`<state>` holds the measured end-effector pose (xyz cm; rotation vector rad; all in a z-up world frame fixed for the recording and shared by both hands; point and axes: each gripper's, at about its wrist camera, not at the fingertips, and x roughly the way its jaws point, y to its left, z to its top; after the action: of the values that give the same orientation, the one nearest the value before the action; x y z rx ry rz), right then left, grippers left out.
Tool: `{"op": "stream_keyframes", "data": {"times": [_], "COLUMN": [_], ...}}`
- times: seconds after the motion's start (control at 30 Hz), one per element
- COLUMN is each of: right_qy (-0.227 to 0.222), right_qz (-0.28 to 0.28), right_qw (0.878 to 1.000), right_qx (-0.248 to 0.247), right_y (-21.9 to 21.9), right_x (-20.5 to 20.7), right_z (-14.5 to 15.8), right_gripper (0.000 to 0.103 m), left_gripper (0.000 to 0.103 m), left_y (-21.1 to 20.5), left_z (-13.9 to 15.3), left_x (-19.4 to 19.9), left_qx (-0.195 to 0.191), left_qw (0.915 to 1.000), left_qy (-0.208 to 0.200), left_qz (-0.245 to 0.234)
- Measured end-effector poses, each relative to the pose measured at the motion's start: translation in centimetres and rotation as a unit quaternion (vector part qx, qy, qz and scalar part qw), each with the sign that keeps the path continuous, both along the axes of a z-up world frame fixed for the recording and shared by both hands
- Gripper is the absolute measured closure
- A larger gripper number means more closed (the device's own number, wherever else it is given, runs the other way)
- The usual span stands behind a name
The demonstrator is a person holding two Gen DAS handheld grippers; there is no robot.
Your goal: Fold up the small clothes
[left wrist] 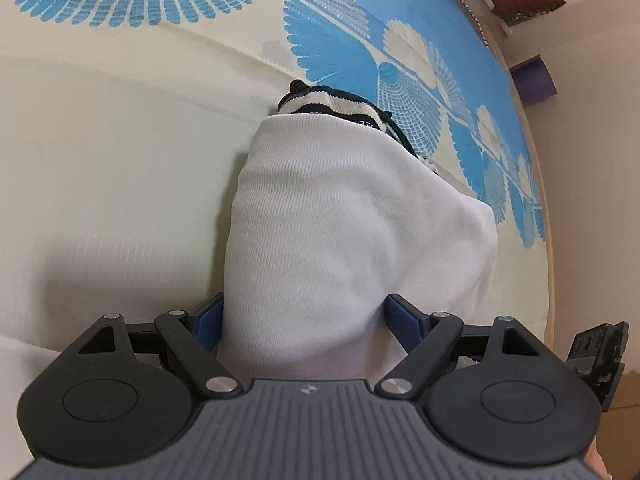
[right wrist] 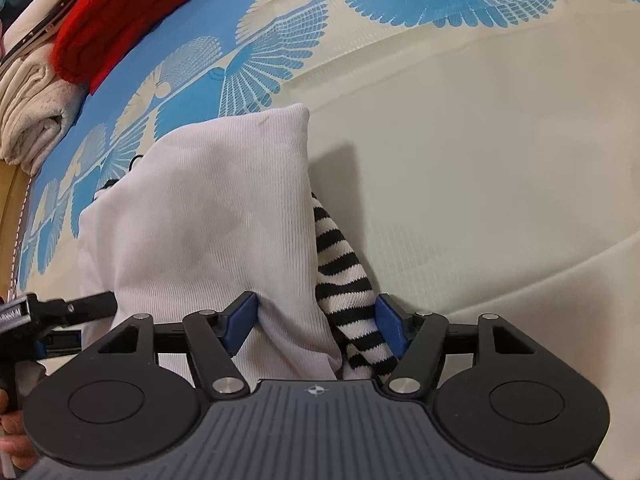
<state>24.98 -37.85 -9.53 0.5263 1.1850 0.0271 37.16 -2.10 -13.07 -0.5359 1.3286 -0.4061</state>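
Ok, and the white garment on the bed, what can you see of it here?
The white garment is a fine-ribbed knit, folded over into a thick panel lying on the cream and blue patterned bed cover. It lies over a black-and-white striped piece, which peeks out at its far end and along one side. Its near edge sits between the spread fingers of both the left gripper and the right gripper.

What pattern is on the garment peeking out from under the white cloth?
Black and white stripes on the striped garment, clearest in the right wrist view beside the white cloth.
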Motion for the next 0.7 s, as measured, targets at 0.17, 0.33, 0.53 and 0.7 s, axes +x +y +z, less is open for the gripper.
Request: {"op": "stream_keyframes", "data": {"times": [0.17, 0.33, 0.53, 0.7], "right_qy": [-0.007, -0.020, -0.031, -0.103], "right_qz": [-0.006, 0.005, -0.003, -0.025], "right_qw": [1.000, 1.000, 0.999, 0.994], "right_qx": [0.008, 0.006, 0.005, 0.027], "right_y": [0.2, 1.0, 1.3, 1.8], "right_x": [0.3, 0.5, 1.1, 1.6], "right_z": [-0.2, 0.1, 0.4, 2.7], "right_gripper": [0.060, 0.082, 0.088, 0.091], "left_gripper": [0.016, 0.042, 0.067, 0.063], "left_y": [-0.2, -0.5, -1.0, -0.3], "left_z": [-0.1, 0.5, 3.3, 7.5], "left_x": [0.4, 0.2, 0.1, -0.2], "left_qx": [-0.002, 0.014, 0.037, 0.055], "left_qw": [1.0000, 0.9995, 0.9942, 0.9779], "left_qy": [0.001, -0.024, -0.094, -0.200], "left_qz": [-0.004, -0.013, -0.039, -0.024]}}
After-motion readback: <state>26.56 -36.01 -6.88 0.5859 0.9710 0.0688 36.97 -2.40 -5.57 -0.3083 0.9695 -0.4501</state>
